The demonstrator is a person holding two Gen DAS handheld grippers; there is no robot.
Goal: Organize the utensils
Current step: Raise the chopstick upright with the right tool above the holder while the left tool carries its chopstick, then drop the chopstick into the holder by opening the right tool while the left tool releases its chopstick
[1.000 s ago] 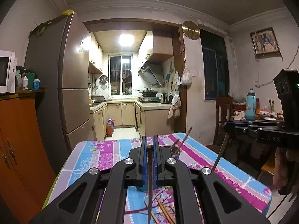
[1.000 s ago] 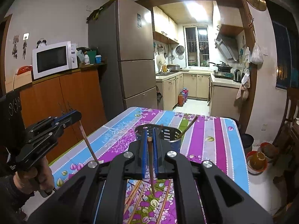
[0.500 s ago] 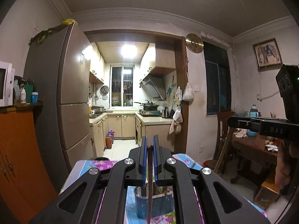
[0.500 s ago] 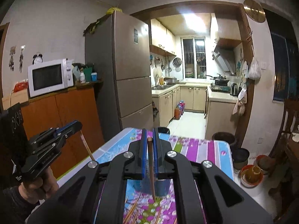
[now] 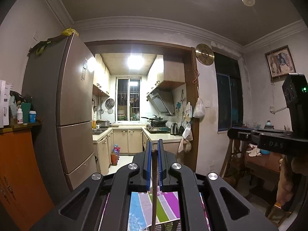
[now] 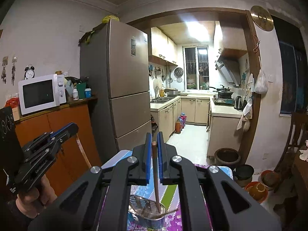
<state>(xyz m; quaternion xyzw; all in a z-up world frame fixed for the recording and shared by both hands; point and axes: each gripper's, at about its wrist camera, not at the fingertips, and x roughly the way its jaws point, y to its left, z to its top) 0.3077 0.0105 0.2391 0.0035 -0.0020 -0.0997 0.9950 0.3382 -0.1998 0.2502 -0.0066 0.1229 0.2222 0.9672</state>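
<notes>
a: nearest in the left wrist view, the left tongs [image 5: 154, 165] are clamped on a brown chopstick [image 5: 154, 192] that hangs straight down between the blue pads. under it only a strip of the striped tablecloth on the table [image 5: 167, 206] shows.

b: the right wrist view gives more below. the right tongs [image 6: 153, 157] are pinched on a second chopstick [image 6: 156, 181], and its lower end sits inside the perforated metal utensil holder [image 6: 147, 210] standing on the table [image 6: 169, 192]. another thin stick leans in that holder too. the holder barely shows in the left view, just a sliver at the bottom edge.

a: each view catches the other tool. mine has the right one at the far right with a hand [image 5: 288, 175] under it.

b: mine has the left one at lower left, its chopstick slanting down.

a: farther off, the fridge [image 5: 75, 111], then the lit kitchen with a wok [image 5: 158, 122] and kettle [image 5: 174, 129].

b: only mine shows the whole microwave [image 6: 41, 93] on the orange cabinet [image 6: 63, 138].
</notes>
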